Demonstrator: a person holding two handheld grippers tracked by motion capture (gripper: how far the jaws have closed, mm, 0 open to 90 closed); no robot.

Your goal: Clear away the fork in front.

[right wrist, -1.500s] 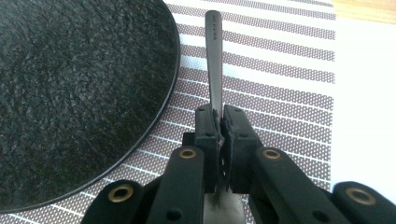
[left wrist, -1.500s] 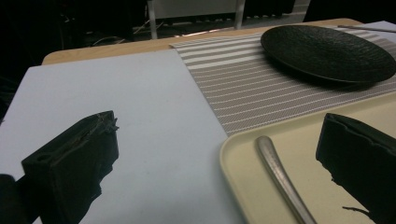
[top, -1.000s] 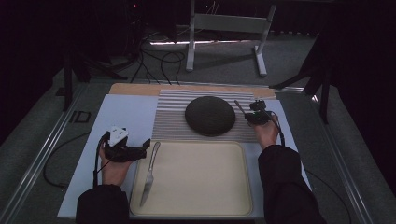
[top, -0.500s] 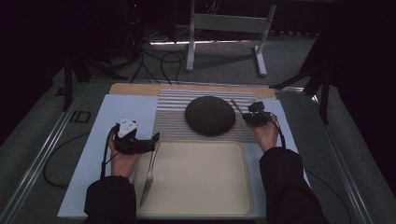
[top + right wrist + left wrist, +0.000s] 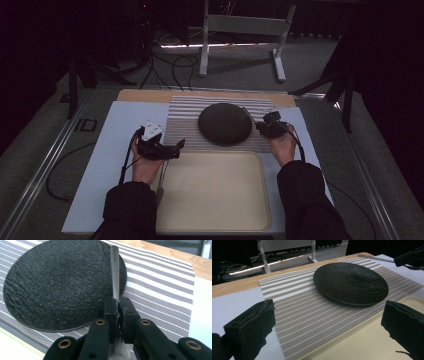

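The right gripper (image 5: 117, 305) was clenched on a slim, flat silver metal utensil handle (image 5: 114, 270), which was pinched on edge between the two black jaws. The handle's long axis ran straight out from the jaws, in line with the gripper, and its free end pointed away over the right-hand rim of the round, rough-textured black plate (image 5: 60, 285). In the right gripper view only the handle's length showed, so what kind of utensil it was could not be told. In the high view the right gripper (image 5: 265, 126) sat just beside the plate's (image 5: 224, 123) right edge, with the handle (image 5: 248, 113) as a thin line slanting up and to the left over the rim, toward the far side of the table.

The plate lay on a grey-and-white striped placemat (image 5: 182, 120), which rested on a pale blue board (image 5: 115, 150). In front of the placemat, nearer the person, lay a cream rectangular tray (image 5: 215, 195).

The left gripper (image 5: 172, 148) was released, its jaws standing wide apart with nothing between them. In the left gripper view they framed the placemat (image 5: 299, 312), the plate (image 5: 350, 282) and a corner of the tray (image 5: 352, 345). It hovered over the tray's far left corner, pointing right toward the plate.
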